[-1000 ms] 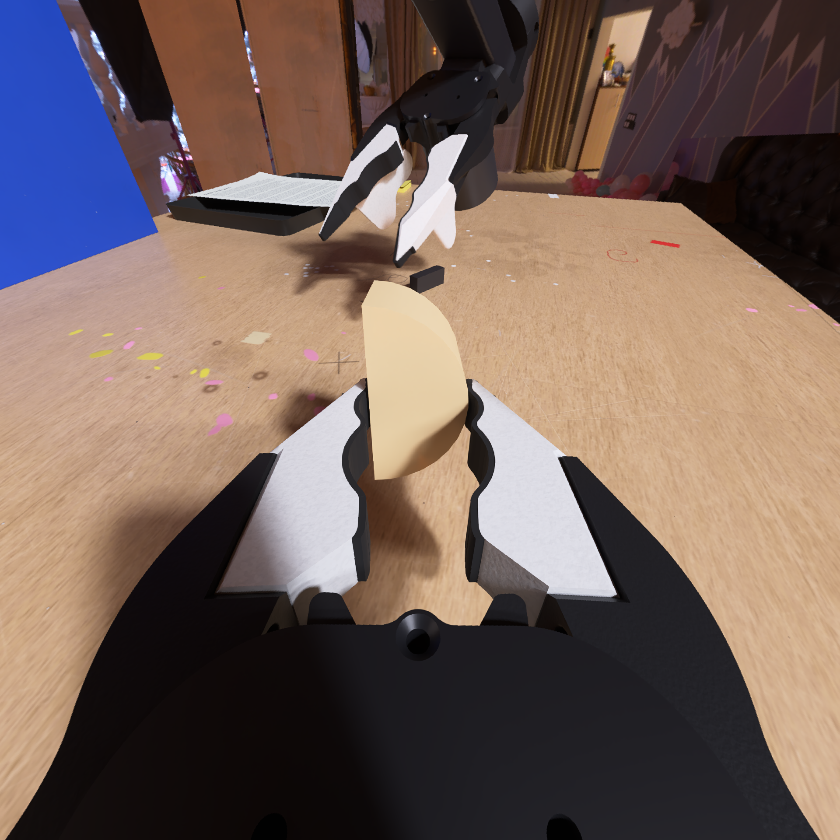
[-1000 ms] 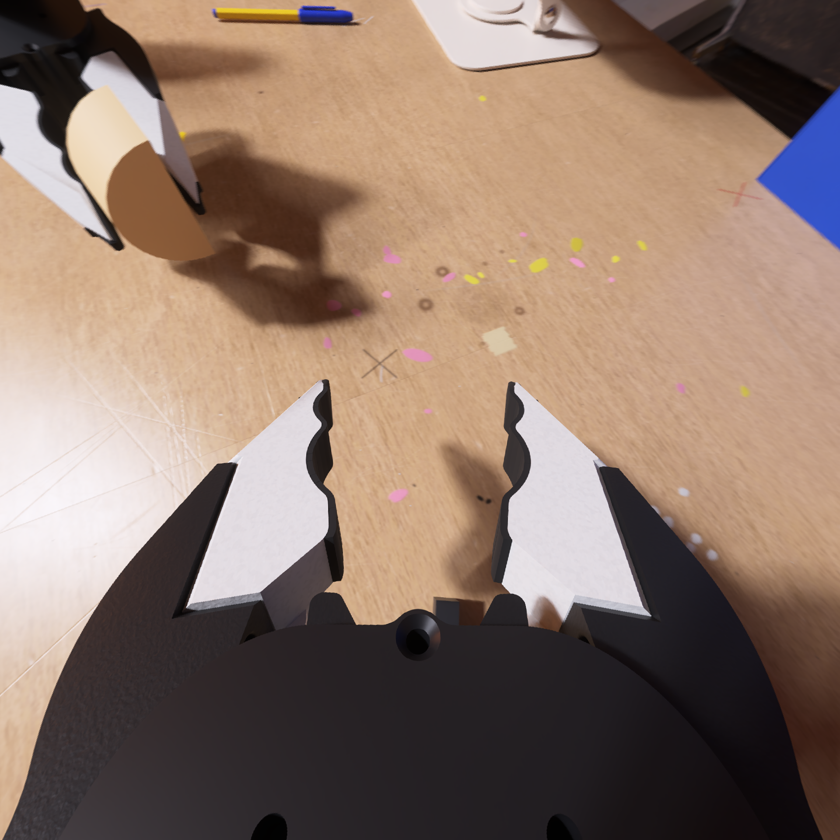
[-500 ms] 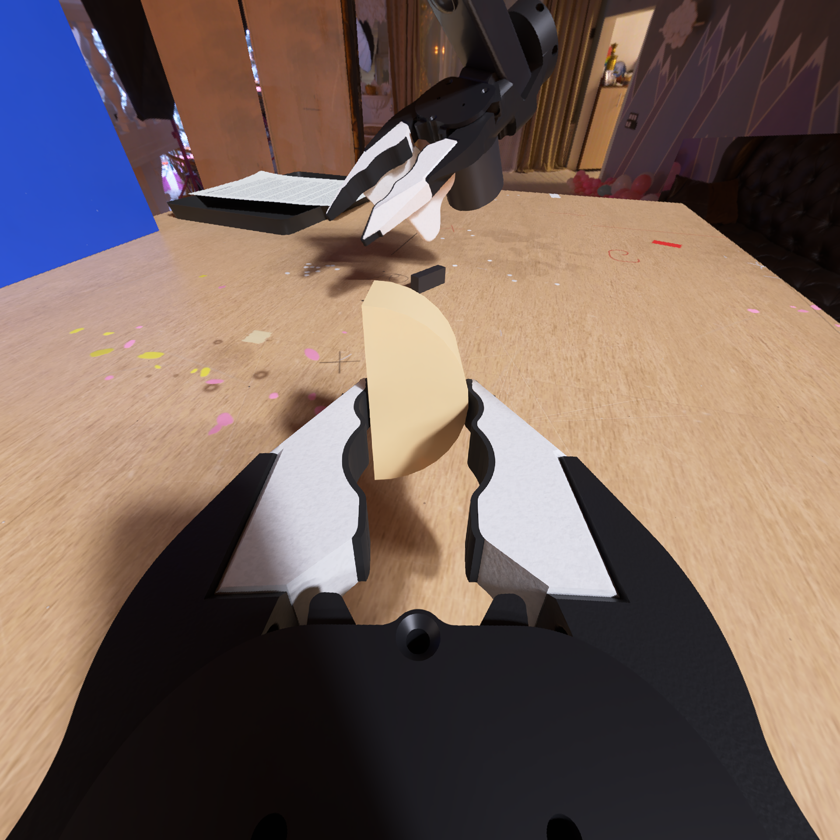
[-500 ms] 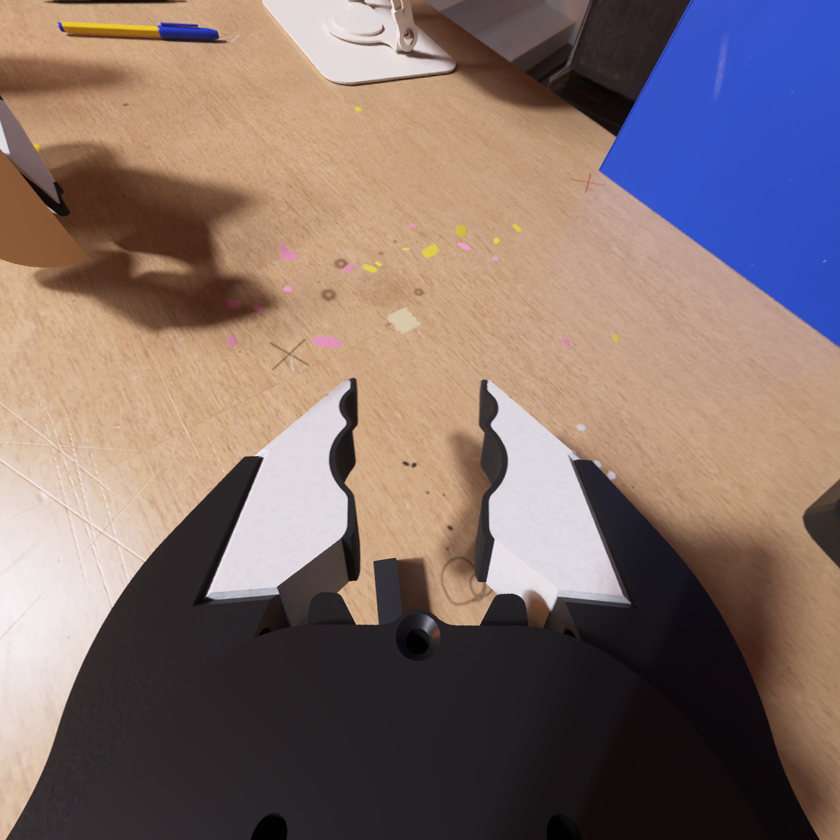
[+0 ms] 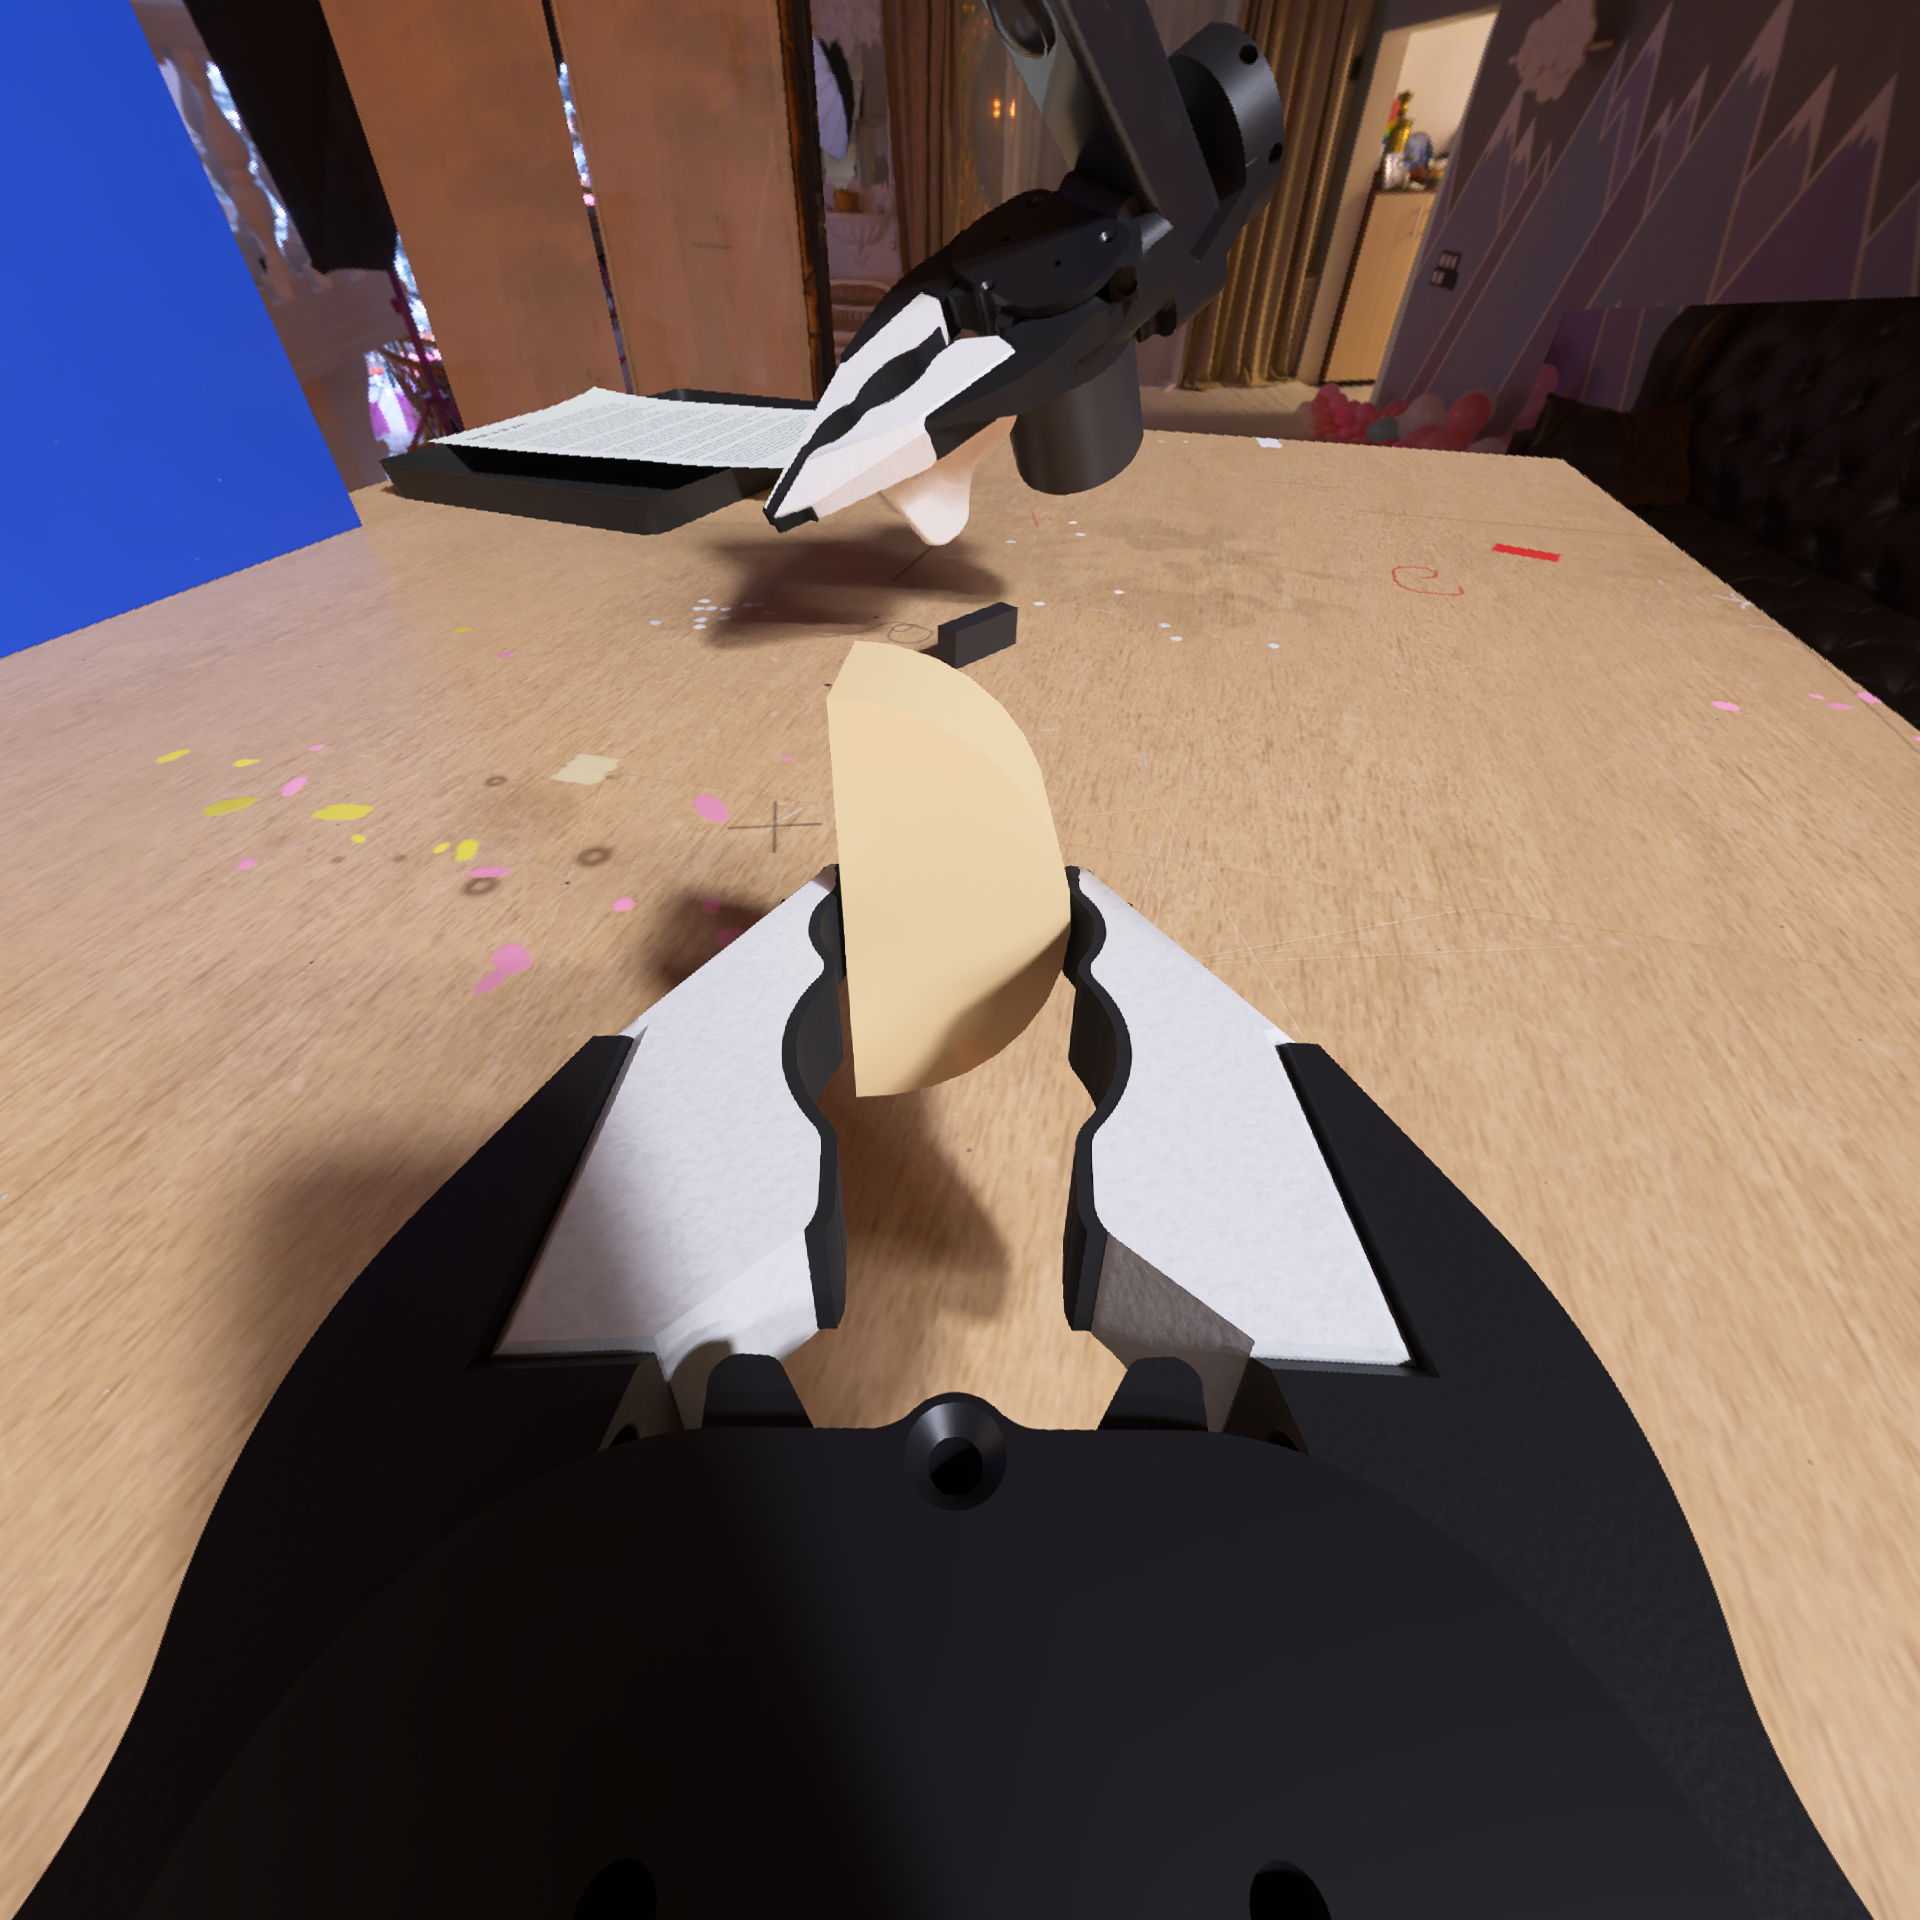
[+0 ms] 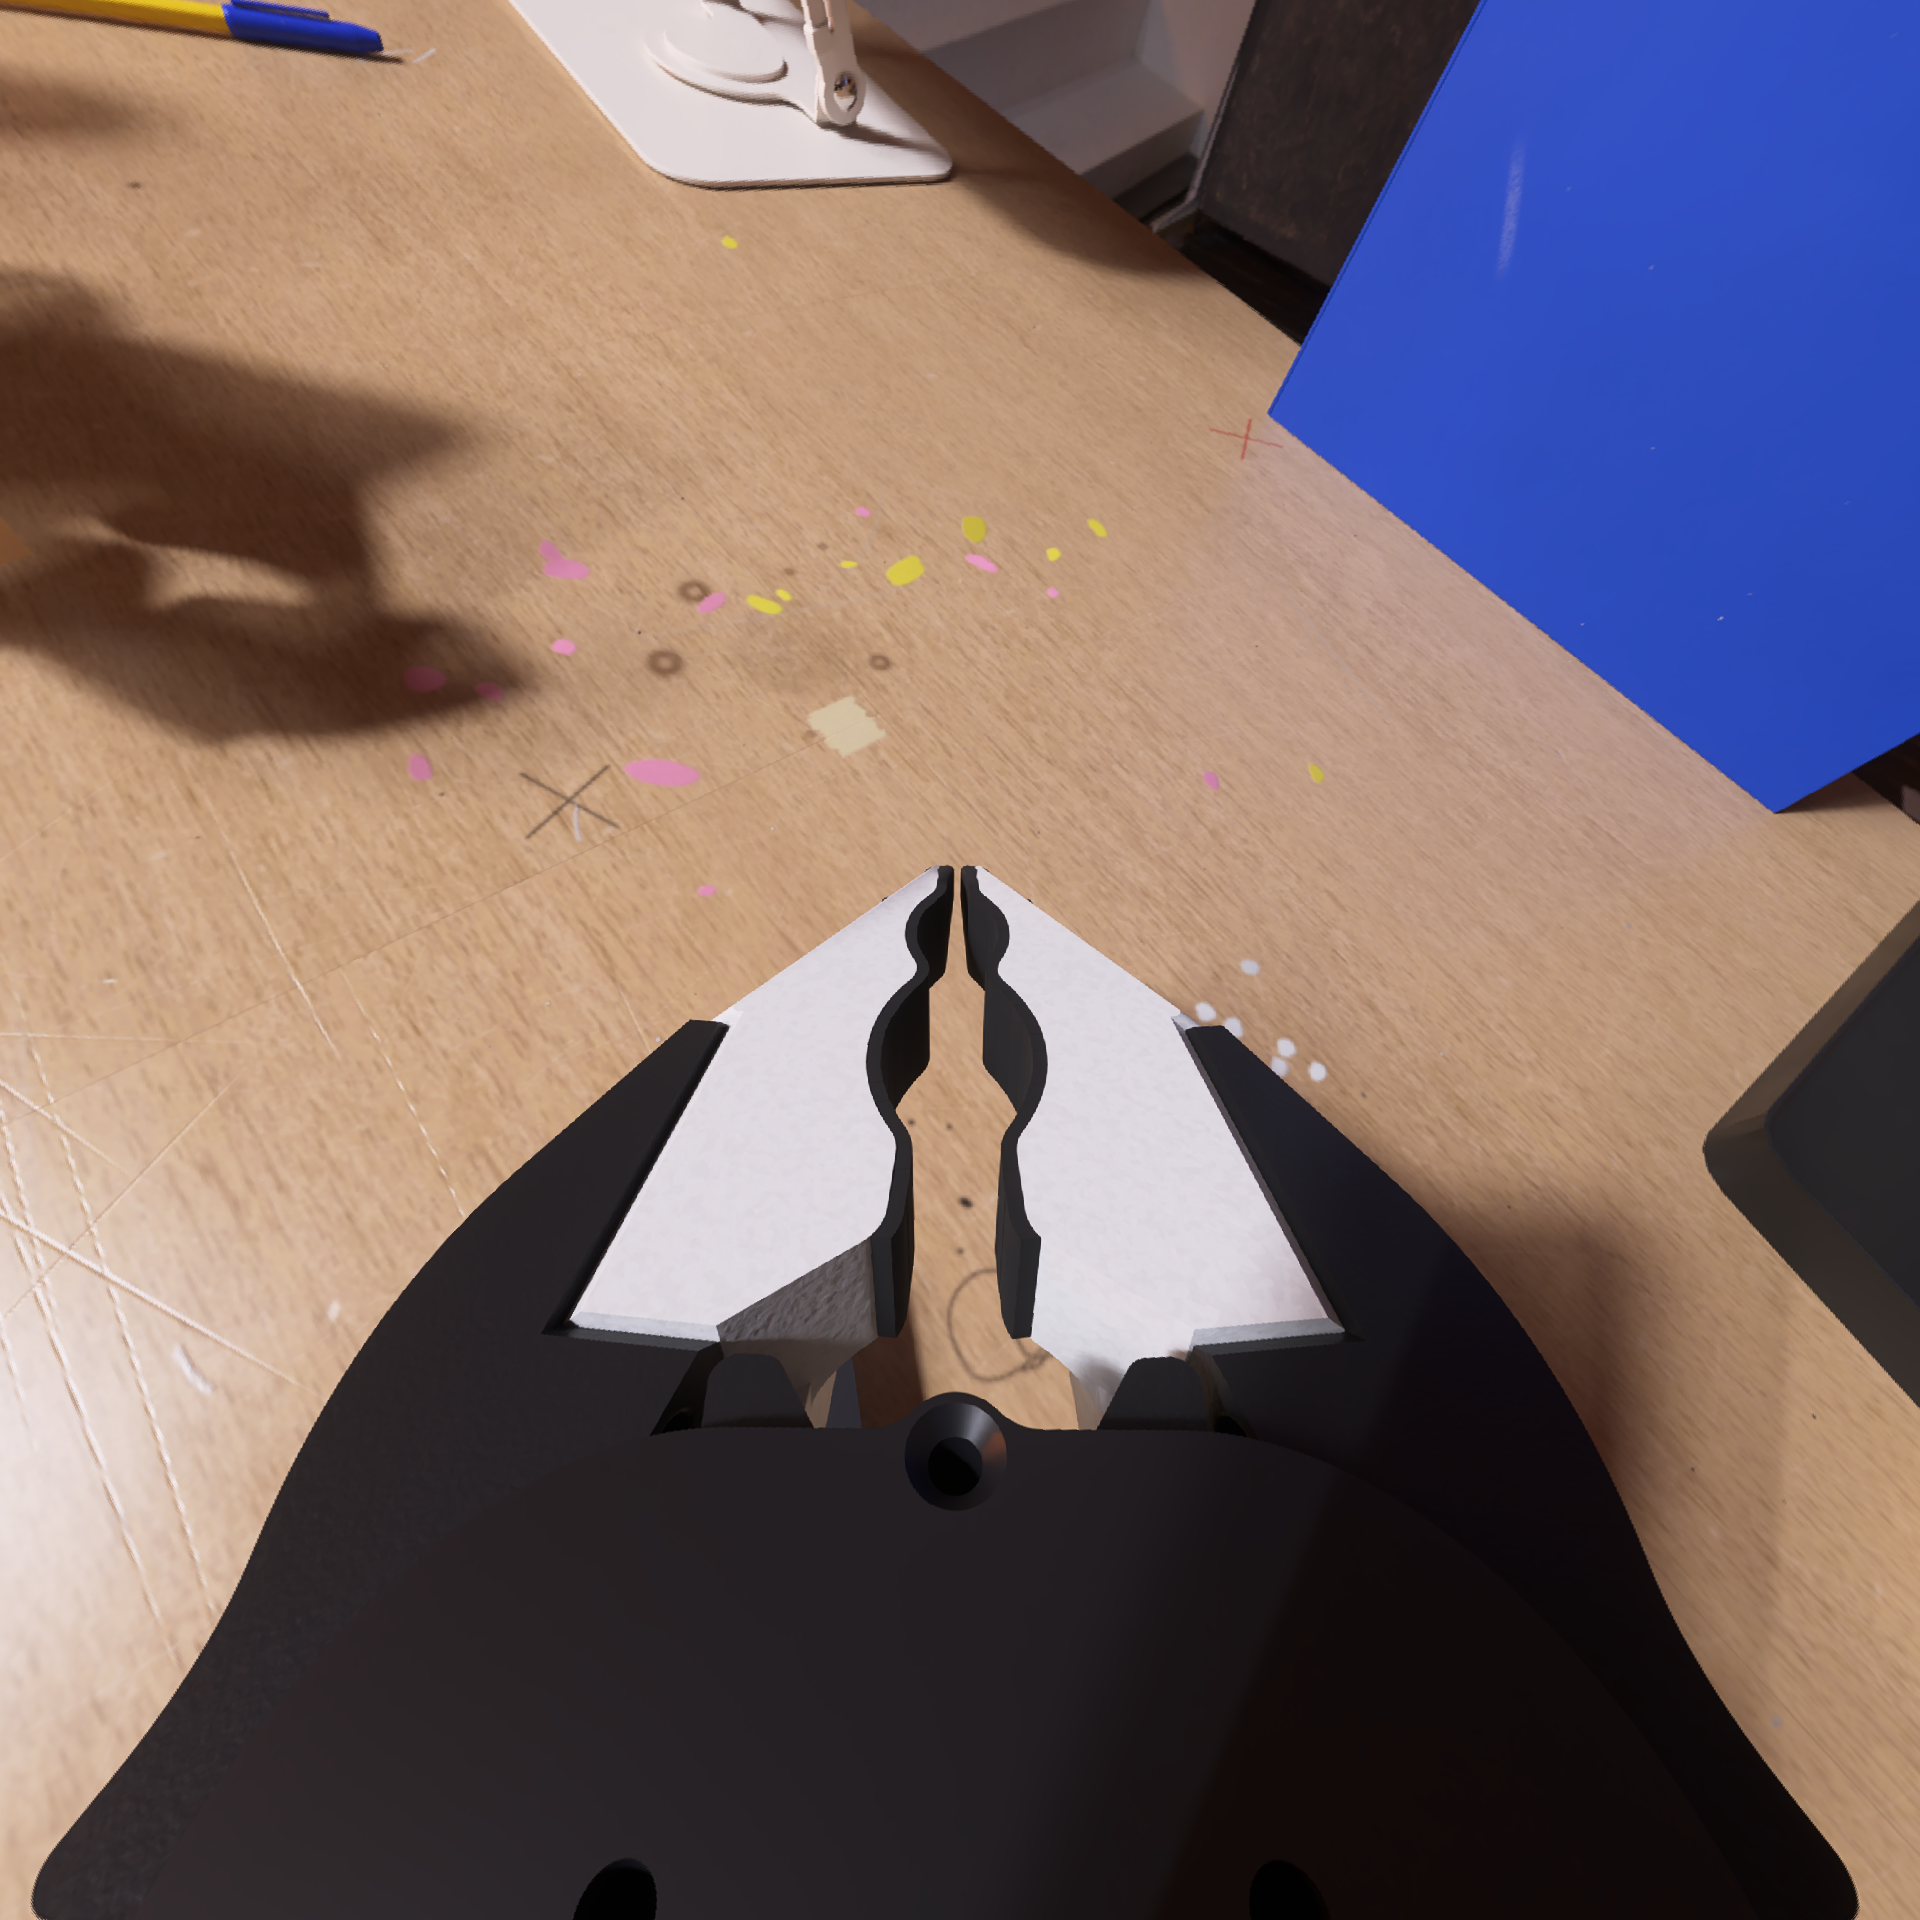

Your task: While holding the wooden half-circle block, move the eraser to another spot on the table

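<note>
My left gripper [image 5: 951, 883] is shut on the pale wooden half-circle block [image 5: 940, 862] and holds it upright above the wooden table [image 5: 1403, 935]. The small black eraser [image 5: 977, 632] lies on the table beyond the block. My right gripper shows far off in the left wrist view [image 5: 800, 509], above and left of the eraser, with nothing in it. In its own view the right gripper [image 6: 956, 873] is shut and empty above the table [image 6: 312, 1039]. The eraser does not show in the right wrist view.
A black tray with a printed sheet [image 5: 613, 457] lies at the far left. A blue panel [image 6: 1621, 374] stands at the table's side. A white lamp base [image 6: 769, 94] and a yellow and blue pen [image 6: 218, 16] lie far off. A dark sofa [image 5: 1787, 416] stands beyond the right edge.
My right gripper has shut from open, lifted away from the eraser and swung toward the blue panel. The eraser stays on the table. My left gripper and the block have not moved.
</note>
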Robot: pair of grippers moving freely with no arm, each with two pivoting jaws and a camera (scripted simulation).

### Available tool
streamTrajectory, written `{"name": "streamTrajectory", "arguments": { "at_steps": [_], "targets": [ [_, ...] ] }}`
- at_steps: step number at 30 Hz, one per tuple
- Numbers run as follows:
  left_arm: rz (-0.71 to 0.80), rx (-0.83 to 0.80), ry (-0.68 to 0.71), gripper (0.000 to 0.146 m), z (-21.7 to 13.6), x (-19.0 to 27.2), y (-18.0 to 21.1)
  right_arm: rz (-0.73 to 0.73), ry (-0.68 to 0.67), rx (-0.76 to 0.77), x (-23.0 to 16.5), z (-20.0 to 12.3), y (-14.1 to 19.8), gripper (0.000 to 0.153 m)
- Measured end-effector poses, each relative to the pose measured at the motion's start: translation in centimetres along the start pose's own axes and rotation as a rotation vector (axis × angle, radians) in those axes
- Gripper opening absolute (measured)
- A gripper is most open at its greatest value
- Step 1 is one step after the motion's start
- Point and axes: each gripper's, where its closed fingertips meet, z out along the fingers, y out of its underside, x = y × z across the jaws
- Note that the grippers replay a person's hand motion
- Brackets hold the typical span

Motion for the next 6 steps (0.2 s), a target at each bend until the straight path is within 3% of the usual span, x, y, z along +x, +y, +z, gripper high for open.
{"name": "streamTrajectory", "arguments": {
  "at_steps": [6],
  "targets": [
    [0.010, -0.006, 0.007, 0.040, 0.15, 0.22, 0.05, -0.025, -0.009, -0.030, -0.47, 0.39, 0.59, 0.002]
  ]
}}
